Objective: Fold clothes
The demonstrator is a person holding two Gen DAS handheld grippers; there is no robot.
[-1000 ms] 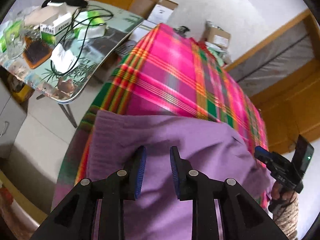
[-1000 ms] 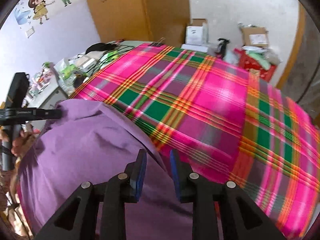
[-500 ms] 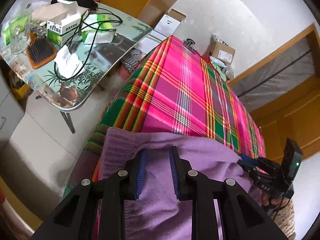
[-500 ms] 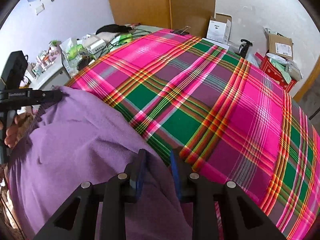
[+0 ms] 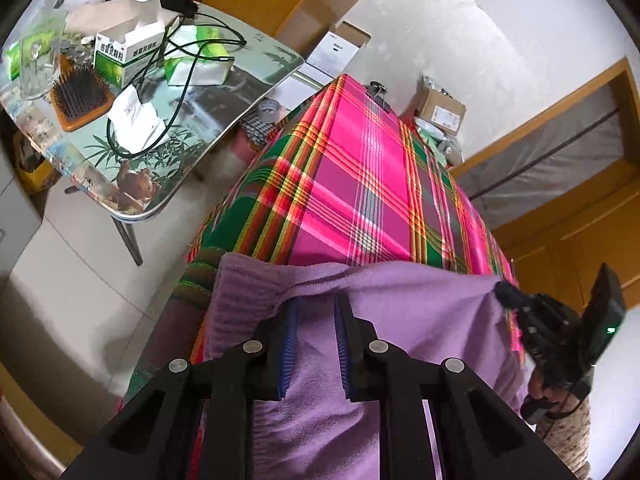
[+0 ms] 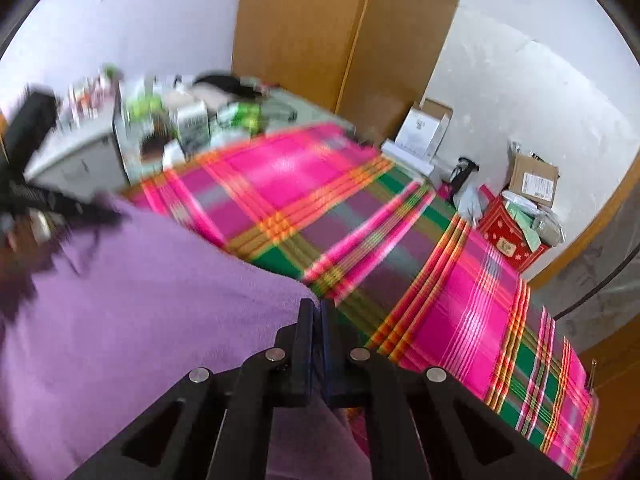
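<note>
We see a purple sweater [image 5: 400, 320] lying at the near end of a bed covered with a pink-and-green plaid blanket [image 5: 360, 184], its far edge running across the blanket from one gripper to the other.

The left gripper [image 5: 314, 312] sits over the sweater's left portion, just beside the ribbed hem that hangs toward the bed's side. Its jaws have just been closing, and a fold of the purple knit rises between the blue pads [image 5: 289, 344] — a gap is still visible there, and we cannot tell whether the pads press the cloth.

The right gripper [image 6: 316, 312] is at the sweater's [image 6: 152, 300] right-hand edge, where the purple fabric meets the blanket [image 6: 460, 300]. Its jaws have just snapped together and stand almost touching, with the sweater's edge pinched between them.

In the left wrist view the right gripper [image 5: 506, 294] appears at the sweater's far corner, tip buried in the cloth. A cluttered side table [image 5: 240, 80] stands beside the bed.
</note>
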